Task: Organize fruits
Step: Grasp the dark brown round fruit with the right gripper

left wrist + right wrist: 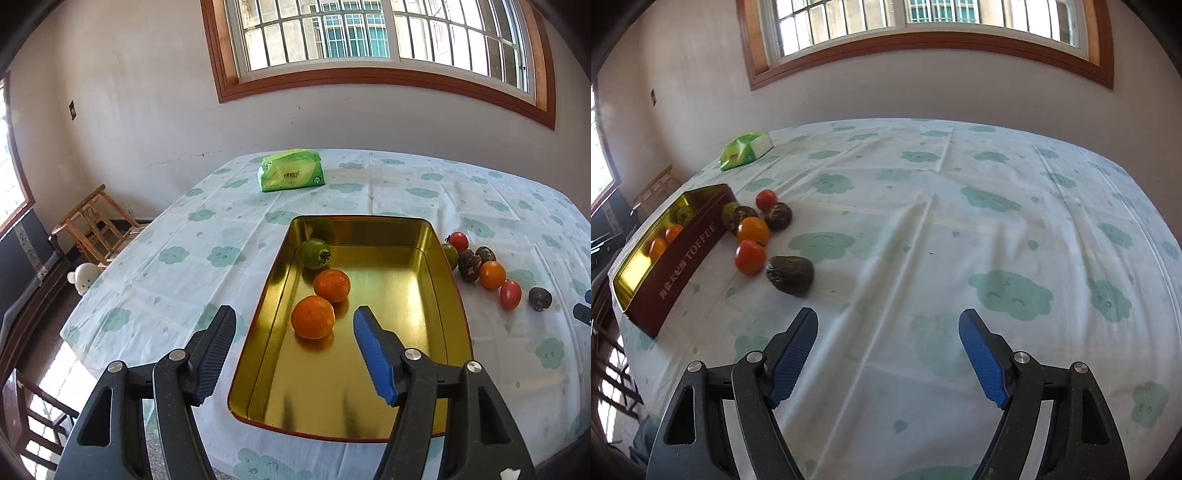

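A gold tin tray (436, 314) lies on the table and holds two oranges (313, 316) (332, 285) and a green tomato (314, 253). My left gripper (293, 317) hangs open just in front of the nearer orange, touching nothing. To the tray's right lie loose fruits: red tomatoes (510, 294), an orange one (492, 274) and dark avocados (540, 298). In the right wrist view the same pile sits beside the tin (683, 258); the nearest avocado (790, 274) lies ahead and left of my right gripper (888, 321), which is open and empty over bare cloth.
A green tissue pack (291, 174) lies at the table's far side. The tablecloth (960, 221) with green cloud prints spreads wide to the right of the fruit. A wooden stool (94, 225) and a small white toy (83, 277) stand off the table's left edge.
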`<act>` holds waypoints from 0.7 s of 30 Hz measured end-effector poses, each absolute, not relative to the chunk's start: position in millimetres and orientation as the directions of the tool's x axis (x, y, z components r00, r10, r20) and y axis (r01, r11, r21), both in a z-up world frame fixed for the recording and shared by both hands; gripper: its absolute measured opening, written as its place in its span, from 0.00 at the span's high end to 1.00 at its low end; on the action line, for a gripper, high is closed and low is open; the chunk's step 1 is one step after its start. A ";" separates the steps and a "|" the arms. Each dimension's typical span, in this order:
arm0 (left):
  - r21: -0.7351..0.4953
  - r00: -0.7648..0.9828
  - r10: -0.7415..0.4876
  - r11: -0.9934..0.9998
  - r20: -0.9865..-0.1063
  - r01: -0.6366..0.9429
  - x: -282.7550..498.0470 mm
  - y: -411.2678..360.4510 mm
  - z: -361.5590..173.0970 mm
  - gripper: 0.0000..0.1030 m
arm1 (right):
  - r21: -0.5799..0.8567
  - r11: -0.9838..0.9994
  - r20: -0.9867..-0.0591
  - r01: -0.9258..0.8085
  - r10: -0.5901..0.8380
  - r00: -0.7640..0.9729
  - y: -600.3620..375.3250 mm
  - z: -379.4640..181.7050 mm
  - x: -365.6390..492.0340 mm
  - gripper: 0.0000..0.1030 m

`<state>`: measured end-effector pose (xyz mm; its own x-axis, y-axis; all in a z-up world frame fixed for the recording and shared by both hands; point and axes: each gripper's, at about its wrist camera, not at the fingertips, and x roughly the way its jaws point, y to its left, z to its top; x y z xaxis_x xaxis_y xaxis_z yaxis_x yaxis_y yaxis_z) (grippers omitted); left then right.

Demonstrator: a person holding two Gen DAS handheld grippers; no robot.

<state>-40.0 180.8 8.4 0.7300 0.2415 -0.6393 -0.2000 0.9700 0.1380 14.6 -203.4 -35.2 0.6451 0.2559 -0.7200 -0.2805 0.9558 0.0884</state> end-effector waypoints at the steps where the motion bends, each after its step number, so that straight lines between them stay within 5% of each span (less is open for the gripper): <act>1: 0.140 0.727 0.247 0.969 -0.641 -0.206 -43.6 183.4 9.7 0.36 | 0.070 0.945 -0.717 -0.321 0.271 0.643 -190.5 -33.1 14.7 0.23; 14: 0.058 0.672 0.168 0.981 -0.721 -0.183 -58.8 186.7 -2.8 0.36 | 0.028 0.887 -0.749 -0.460 0.323 0.579 -129.8 -45.2 39.7 0.24; 21: 0.063 0.678 0.135 0.990 -0.722 -0.130 -58.8 169.3 -3.4 0.34 | 0.021 0.883 -0.771 -0.470 0.313 0.554 -122.9 -51.5 54.2 0.41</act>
